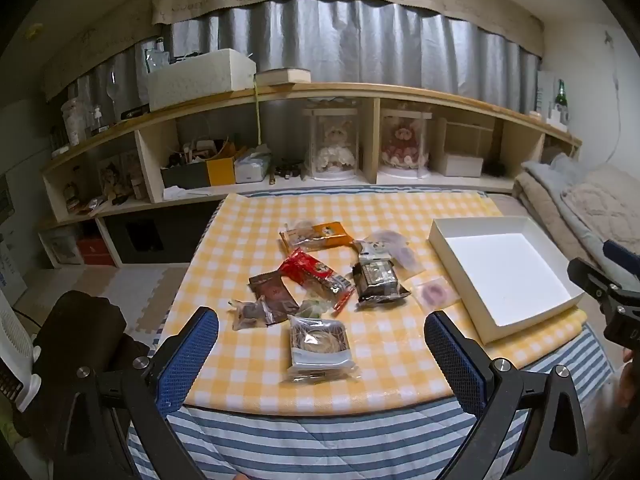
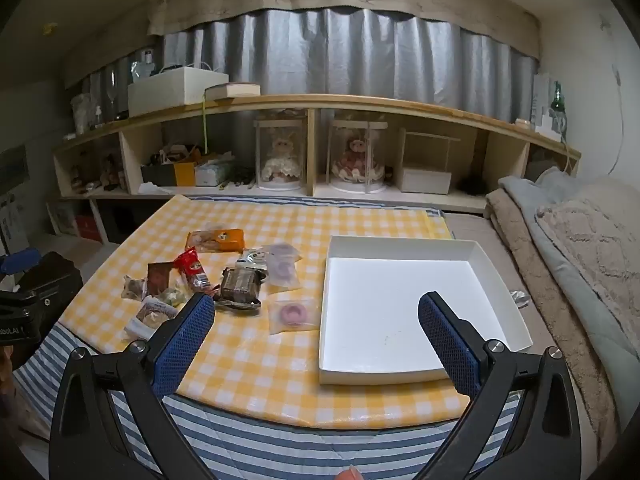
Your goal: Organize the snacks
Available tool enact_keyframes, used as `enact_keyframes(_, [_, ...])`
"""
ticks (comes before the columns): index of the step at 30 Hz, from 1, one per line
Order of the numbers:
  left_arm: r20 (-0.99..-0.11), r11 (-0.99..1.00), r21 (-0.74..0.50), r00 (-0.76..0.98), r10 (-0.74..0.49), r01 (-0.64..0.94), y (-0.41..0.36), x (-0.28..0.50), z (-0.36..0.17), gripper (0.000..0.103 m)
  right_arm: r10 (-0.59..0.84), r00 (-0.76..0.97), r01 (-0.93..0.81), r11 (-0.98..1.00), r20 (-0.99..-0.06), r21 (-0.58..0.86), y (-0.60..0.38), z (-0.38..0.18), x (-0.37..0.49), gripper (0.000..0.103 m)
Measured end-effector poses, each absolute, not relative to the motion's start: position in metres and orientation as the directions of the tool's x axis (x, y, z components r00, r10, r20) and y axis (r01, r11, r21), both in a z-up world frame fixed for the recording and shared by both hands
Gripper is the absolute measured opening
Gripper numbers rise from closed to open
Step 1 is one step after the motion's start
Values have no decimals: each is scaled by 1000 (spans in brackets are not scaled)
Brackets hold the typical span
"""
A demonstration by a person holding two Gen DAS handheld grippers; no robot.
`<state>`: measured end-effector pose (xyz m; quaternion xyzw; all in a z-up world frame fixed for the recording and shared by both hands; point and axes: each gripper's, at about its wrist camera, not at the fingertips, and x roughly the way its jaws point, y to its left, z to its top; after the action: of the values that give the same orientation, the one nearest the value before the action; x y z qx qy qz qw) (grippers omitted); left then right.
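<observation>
Two tongs were held wide open and empty: left gripper (image 1: 322, 344) just short of the snack packets (image 1: 324, 280); right gripper (image 2: 316, 330) before the empty white box (image 2: 404, 240); one flat packet is best pinched by its edge.

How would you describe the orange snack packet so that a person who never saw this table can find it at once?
Start at the yellow checked tablecloth and find the white box on it. Beside the box lies a loose pile of snack packets; the orange packet is at the far end of the pile, toward the shelf. It is the only orange one, flat and rectangular, while its neighbours are red, brown or clear.
</observation>
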<state>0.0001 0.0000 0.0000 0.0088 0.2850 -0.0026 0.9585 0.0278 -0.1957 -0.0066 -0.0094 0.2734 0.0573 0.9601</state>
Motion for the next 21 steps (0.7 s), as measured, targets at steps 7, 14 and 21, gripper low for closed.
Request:
enact_keyframes(7, [-546,1000,18,838,2,9,0,0,0,103,97,845,-118,993,-525,-6,-193,-7,27,103])
enact_keyframes(14, [-546,1000,17,838,1,10,0,0,0,103,96,846,-116,993,-524,-6,-192,-5,27,103])
enact_keyframes(21, [-545,1000,18,838,1,10,-1,0,0,103,97,845,-119,993,-526,-8,-194,-5,27,103])
